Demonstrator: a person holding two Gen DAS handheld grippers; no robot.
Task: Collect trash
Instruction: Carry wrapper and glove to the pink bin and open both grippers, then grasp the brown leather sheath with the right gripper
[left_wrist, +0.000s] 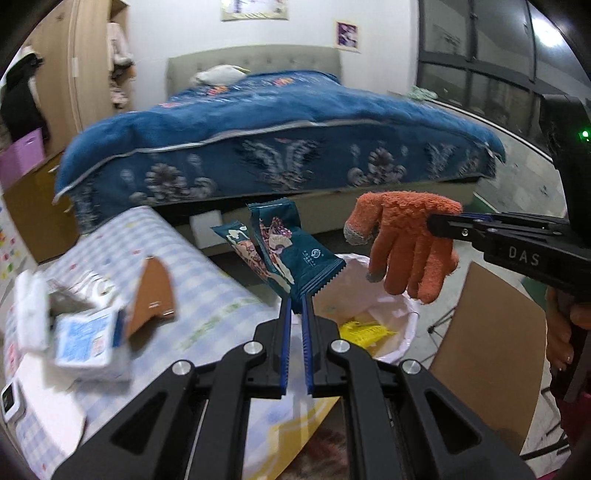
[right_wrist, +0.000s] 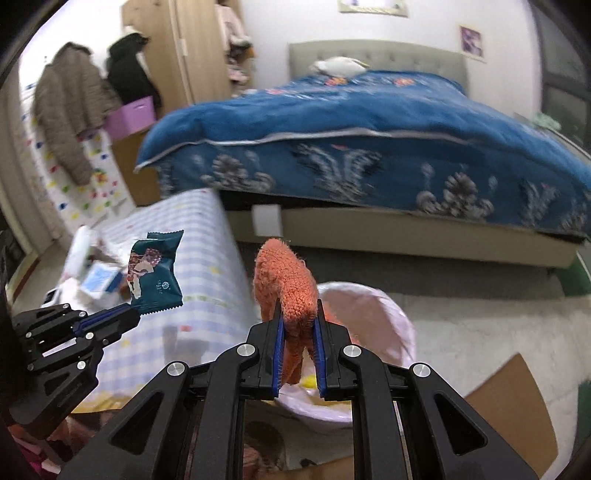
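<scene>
My left gripper (left_wrist: 295, 301) is shut on teal snack wrappers (left_wrist: 291, 254) and holds them in the air beside the checked table. They also show in the right wrist view (right_wrist: 155, 273), with the left gripper (right_wrist: 135, 314) at the lower left. My right gripper (right_wrist: 298, 310) is shut on an orange knit glove (right_wrist: 288, 284), held above a bin lined with a pale pink bag (right_wrist: 373, 314). In the left wrist view the glove (left_wrist: 406, 243) hangs from the right gripper (left_wrist: 434, 219) over the bin (left_wrist: 388, 321), which holds yellow trash.
A table with a blue checked cloth (left_wrist: 192, 266) carries a torn white and blue carton (left_wrist: 85, 339) and brown card (left_wrist: 151, 291). A bed with a blue quilt (left_wrist: 280, 140) stands behind. Flat cardboard (left_wrist: 491, 332) lies right of the bin.
</scene>
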